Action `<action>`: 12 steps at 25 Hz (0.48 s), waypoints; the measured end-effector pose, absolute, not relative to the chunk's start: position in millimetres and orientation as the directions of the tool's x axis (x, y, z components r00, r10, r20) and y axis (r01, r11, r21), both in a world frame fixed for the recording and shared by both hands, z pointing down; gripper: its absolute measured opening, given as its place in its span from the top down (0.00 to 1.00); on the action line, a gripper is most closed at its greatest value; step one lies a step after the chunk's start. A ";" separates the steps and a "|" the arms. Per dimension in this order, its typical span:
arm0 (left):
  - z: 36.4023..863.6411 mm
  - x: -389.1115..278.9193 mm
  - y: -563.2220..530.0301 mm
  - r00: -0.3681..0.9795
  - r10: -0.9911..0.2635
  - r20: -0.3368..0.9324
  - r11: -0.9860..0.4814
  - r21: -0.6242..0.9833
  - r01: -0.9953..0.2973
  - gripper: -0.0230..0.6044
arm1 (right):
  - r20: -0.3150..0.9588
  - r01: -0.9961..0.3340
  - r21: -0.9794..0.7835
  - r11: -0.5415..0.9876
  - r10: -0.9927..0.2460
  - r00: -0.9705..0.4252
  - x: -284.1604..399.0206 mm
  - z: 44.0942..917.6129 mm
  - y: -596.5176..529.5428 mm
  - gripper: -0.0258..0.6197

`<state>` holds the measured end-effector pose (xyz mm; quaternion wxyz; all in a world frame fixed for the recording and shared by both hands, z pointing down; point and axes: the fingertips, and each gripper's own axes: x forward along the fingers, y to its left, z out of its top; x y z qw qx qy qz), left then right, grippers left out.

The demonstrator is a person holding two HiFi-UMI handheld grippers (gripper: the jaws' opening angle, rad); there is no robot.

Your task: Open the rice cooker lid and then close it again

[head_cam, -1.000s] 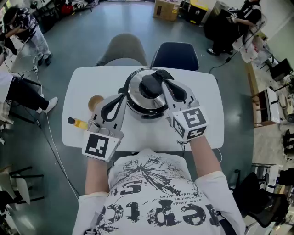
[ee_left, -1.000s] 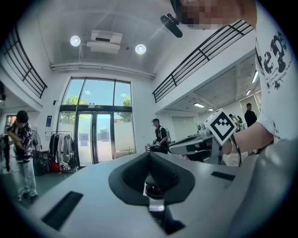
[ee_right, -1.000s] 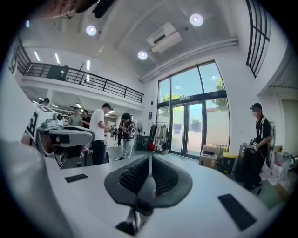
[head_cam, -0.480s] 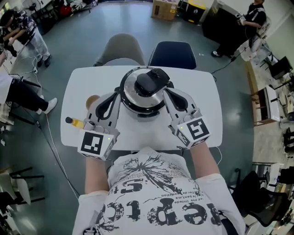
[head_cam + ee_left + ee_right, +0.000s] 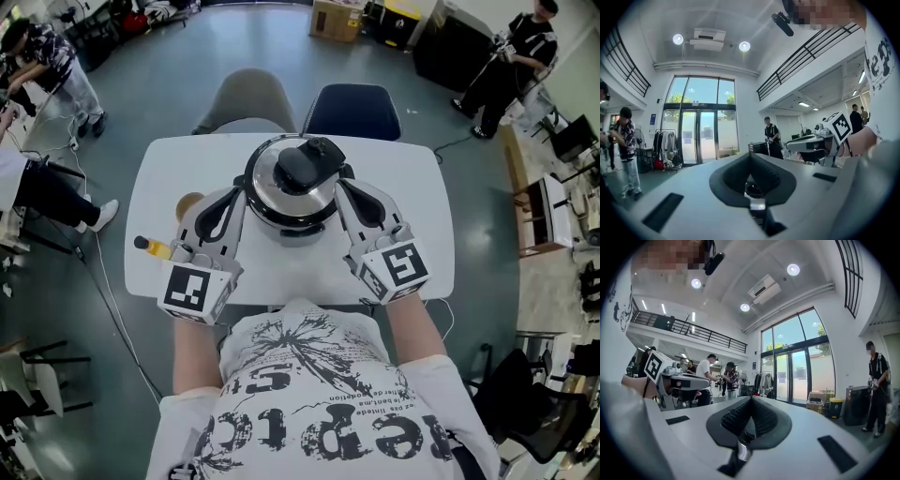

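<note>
White short-sleeved T-shirt (image 5: 309, 375) with black graphic print and lettering, pale grey black-lined left claw (image 5: 240, 193) and right claw (image 5: 343, 187), black-and-white marker cubes (image 5: 192, 291)

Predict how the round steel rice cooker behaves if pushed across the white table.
The round steel rice cooker looks wide and squat, so probably slides rather than tips. Its shiny lid is likely slippery; the black top handle seems a surer hold.

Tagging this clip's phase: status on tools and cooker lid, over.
Left tool shut, empty, left of cooker. Right tool shut, empty, right of it. Lid down. Nothing on it.
</note>
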<state>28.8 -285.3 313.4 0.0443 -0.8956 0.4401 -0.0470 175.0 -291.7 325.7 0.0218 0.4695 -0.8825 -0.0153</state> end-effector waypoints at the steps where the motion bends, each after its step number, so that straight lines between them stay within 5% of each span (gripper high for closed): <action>1: 313.4 28.0 -285.0 0.605 -0.795 0.046 -0.606 -0.121 -0.787 0.94 | 0.025 -0.827 0.044 0.560 -0.829 -0.559 174.9 326.4 -290.7 0.94; 12: 311.5 27.3 -288.2 0.600 -0.799 0.050 -0.601 -0.126 -0.790 0.94 | 0.037 -0.821 0.056 0.567 -0.823 -0.566 169.7 329.4 -292.9 0.94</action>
